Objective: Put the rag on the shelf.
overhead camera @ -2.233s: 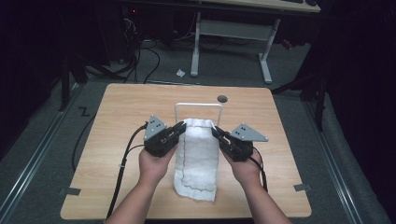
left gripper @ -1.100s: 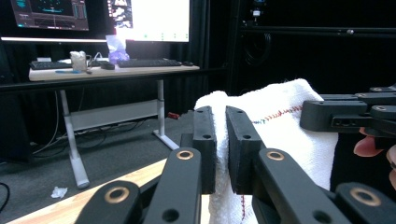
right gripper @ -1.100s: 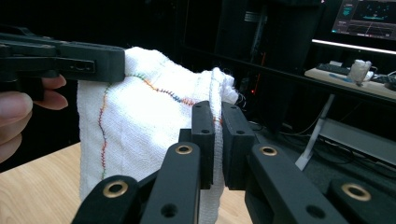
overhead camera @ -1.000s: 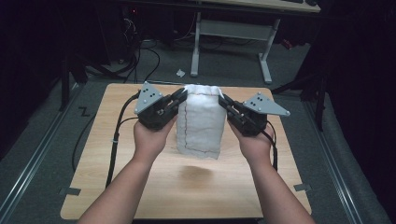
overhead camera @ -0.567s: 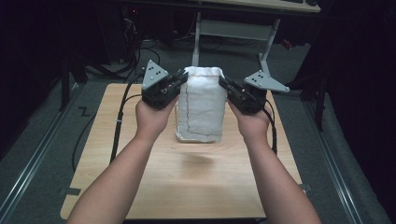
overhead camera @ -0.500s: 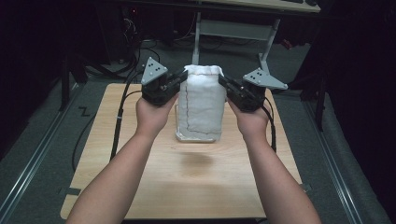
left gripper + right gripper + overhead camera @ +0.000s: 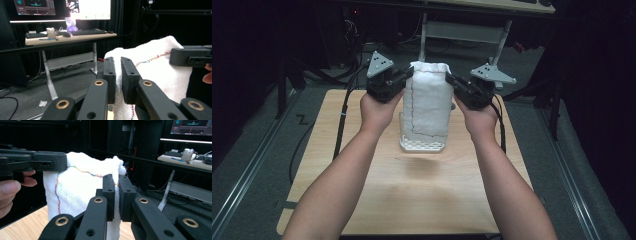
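Observation:
A white towel (image 7: 428,102) with coloured stitching hangs in the air above the wooden table (image 7: 362,170), held by its two top corners. My left gripper (image 7: 406,75) is shut on the towel's top left corner, and the cloth (image 7: 155,72) is pinched between its jaws in the left gripper view. My right gripper (image 7: 451,80) is shut on the top right corner, with the towel (image 7: 80,190) caught between its jaws in the right gripper view. The towel's lower edge hangs over a white perforated rack base (image 7: 423,145) on the table.
A desk with metal legs (image 7: 504,37) stands beyond the table's far edge, with cables on the floor around it. In the gripper views a desk (image 7: 70,37) carries keyboards and lit monitors. Bare tabletop lies in front of the rack.
The towel lay flat on the table; both grippers have lifted it by its top corners and carried it up and away from the person, so that it now hangs upright.

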{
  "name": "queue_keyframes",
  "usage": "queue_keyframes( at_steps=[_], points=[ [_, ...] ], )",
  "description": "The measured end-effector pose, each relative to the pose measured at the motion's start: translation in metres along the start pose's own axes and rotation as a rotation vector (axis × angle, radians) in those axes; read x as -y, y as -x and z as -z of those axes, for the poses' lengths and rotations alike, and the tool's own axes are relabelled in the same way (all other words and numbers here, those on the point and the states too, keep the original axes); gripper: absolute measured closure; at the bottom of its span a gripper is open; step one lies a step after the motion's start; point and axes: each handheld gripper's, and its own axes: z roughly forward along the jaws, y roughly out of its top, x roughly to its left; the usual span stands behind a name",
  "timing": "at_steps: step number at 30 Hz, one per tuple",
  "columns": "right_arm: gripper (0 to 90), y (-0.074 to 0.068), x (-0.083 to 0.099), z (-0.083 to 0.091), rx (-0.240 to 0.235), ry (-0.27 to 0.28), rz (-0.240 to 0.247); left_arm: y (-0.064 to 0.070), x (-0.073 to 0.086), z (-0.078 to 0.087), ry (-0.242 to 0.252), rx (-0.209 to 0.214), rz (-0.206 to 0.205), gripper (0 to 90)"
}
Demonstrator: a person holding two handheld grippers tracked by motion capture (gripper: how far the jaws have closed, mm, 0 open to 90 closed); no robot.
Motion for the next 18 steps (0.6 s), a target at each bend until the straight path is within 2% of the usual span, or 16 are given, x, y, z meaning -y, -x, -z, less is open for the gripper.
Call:
queue_keyframes(
  at_steps=[5, 8, 12, 14, 18],
  points=[
    [85.6, 0.010, -0.001, -0.012, 0.005, -0.023, -0.014, -0.009, -0.001, -0.016, -0.021, -0.018, 0.010, 83.3],
    [85.5, 0.015, 0.000, -0.023, 0.009, -0.033, -0.006, -0.014, 0.002, -0.025, -0.033, -0.036, -0.006, 83.2],
    [85.5, 0.021, 0.004, -0.039, 0.016, -0.062, 0.005, -0.023, 0.009, -0.037, -0.050, -0.061, -0.017, 83.1],
    [85.5, 0.025, 0.006, -0.048, 0.018, -0.082, 0.019, -0.028, 0.014, -0.044, -0.065, -0.071, -0.010, 82.9],
    [85.5, 0.032, 0.011, -0.061, 0.023, -0.105, 0.015, -0.034, 0.023, -0.056, -0.083, -0.084, -0.003, 82.9]
  ],
)
